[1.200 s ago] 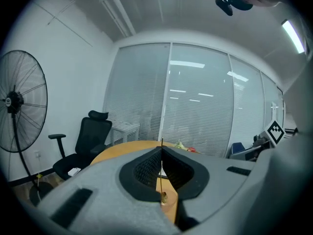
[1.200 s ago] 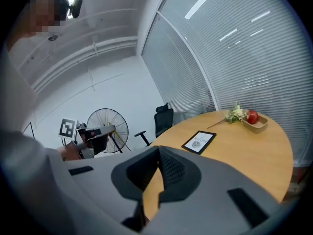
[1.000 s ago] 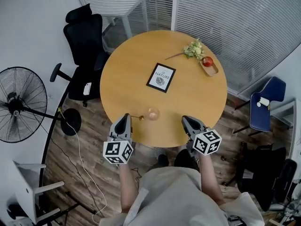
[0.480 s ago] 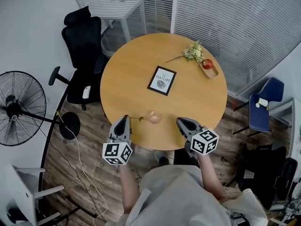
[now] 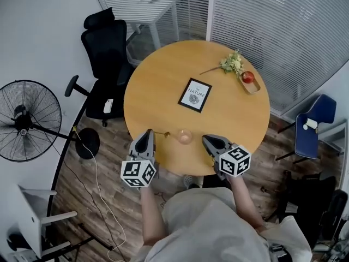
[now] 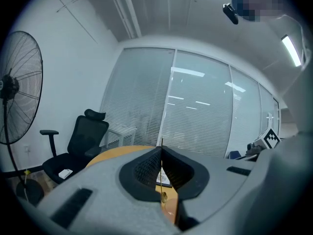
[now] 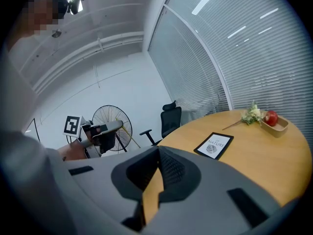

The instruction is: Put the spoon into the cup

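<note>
A thin gold spoon (image 5: pixel 161 134) is at the near edge of a round wooden table (image 5: pixel 158 91). Its handle is pinched between the closed jaws of the left gripper (image 5: pixel 147 135), and its bowl points right. A small clear cup (image 5: pixel 185 136) stands just right of the spoon's bowl, and the spoon is outside it. The right gripper (image 5: pixel 206 140) is near the cup's right side, jaws together, with only table wood showing through the slit. At the far right, a shallow wooden tray (image 5: pixel 253 86) holds a red apple (image 5: pixel 248 76), with a flower sprig (image 5: pixel 233 63) beside it. A framed print (image 5: pixel 195 95) lies mid-table.
</note>
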Demonstrator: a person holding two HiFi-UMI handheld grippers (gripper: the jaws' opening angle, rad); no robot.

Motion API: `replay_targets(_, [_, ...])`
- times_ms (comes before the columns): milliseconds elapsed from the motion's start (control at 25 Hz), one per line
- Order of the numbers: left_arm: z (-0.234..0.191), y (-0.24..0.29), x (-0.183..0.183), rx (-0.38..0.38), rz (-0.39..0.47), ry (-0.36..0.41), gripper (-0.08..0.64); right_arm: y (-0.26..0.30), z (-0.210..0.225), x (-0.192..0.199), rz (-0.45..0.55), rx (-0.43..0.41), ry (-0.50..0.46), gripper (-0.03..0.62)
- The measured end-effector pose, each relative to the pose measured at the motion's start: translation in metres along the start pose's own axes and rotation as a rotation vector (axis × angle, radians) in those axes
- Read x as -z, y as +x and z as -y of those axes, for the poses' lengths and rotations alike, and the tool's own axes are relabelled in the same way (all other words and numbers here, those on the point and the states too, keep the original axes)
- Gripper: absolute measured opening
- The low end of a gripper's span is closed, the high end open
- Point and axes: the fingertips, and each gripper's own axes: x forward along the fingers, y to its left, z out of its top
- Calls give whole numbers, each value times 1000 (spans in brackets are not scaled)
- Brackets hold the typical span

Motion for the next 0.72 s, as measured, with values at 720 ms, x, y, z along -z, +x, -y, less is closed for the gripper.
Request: replay_targets(720, [42, 50, 49, 162, -112, 90, 11, -6, 2, -8, 25, -35, 69, -4])
